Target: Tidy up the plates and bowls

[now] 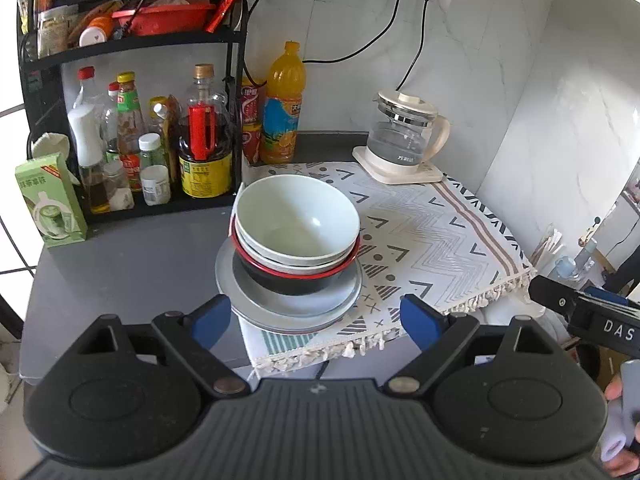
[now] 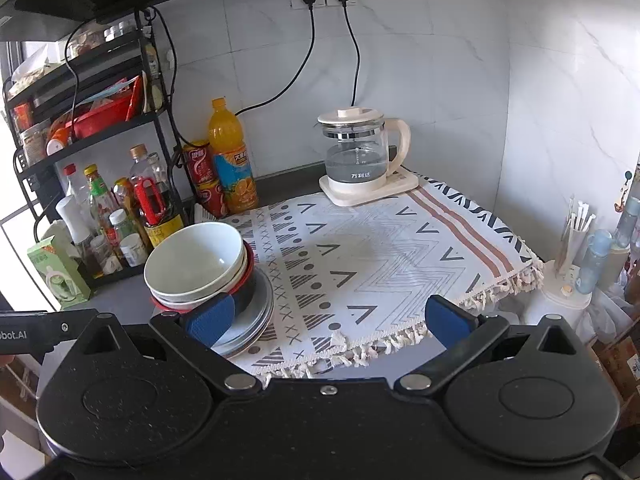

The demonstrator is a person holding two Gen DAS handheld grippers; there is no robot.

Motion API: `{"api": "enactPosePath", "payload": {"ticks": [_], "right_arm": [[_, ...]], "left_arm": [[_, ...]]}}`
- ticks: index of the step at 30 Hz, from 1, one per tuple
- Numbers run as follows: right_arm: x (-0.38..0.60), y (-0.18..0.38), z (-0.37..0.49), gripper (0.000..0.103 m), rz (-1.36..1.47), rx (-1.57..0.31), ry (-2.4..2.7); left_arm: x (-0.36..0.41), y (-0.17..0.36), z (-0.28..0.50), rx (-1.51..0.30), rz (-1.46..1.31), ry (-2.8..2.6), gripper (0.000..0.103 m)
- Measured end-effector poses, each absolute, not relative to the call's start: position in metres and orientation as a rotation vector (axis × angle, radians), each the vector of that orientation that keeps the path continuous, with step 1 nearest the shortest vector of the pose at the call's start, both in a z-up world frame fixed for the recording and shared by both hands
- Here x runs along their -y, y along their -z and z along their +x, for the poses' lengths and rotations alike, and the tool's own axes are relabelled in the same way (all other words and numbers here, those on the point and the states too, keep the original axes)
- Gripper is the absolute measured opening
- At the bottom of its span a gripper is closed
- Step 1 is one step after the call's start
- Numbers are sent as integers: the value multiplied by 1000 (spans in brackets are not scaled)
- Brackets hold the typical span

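A stack stands at the left edge of the patterned cloth (image 1: 432,240). Grey plates (image 1: 288,306) lie at the bottom, a black bowl with a red rim (image 1: 296,280) sits on them, and pale bowls (image 1: 296,216) nest on top. The stack also shows in the right wrist view (image 2: 196,264). My left gripper (image 1: 316,320) is open and empty, just in front of the stack. My right gripper (image 2: 332,318) is open and empty, over the cloth's front edge, its left finger (image 2: 210,318) close beside the plates (image 2: 256,312).
A black rack (image 1: 132,128) of sauce bottles stands left of the stack. An orange drink bottle (image 1: 282,104) and red cans (image 2: 204,176) stand behind it. A glass kettle (image 2: 356,156) sits at the cloth's back. A green carton (image 1: 50,200) stands on the grey counter.
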State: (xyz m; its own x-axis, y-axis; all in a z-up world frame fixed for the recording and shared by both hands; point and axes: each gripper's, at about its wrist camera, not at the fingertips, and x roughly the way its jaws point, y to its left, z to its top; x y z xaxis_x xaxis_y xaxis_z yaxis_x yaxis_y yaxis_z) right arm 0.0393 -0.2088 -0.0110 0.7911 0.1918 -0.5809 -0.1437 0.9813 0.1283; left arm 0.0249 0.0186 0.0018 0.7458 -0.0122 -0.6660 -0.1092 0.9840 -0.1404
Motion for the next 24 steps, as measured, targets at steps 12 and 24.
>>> {"api": "enactPosePath", "payload": {"ticks": [12, 24], "right_arm": [[203, 6, 33, 102, 72, -641, -212], [198, 6, 28, 103, 73, -663, -227]], "left_arm": [[-27, -7, 13, -713, -174, -56, 90], [-29, -7, 8, -695, -142, -43, 90]]}}
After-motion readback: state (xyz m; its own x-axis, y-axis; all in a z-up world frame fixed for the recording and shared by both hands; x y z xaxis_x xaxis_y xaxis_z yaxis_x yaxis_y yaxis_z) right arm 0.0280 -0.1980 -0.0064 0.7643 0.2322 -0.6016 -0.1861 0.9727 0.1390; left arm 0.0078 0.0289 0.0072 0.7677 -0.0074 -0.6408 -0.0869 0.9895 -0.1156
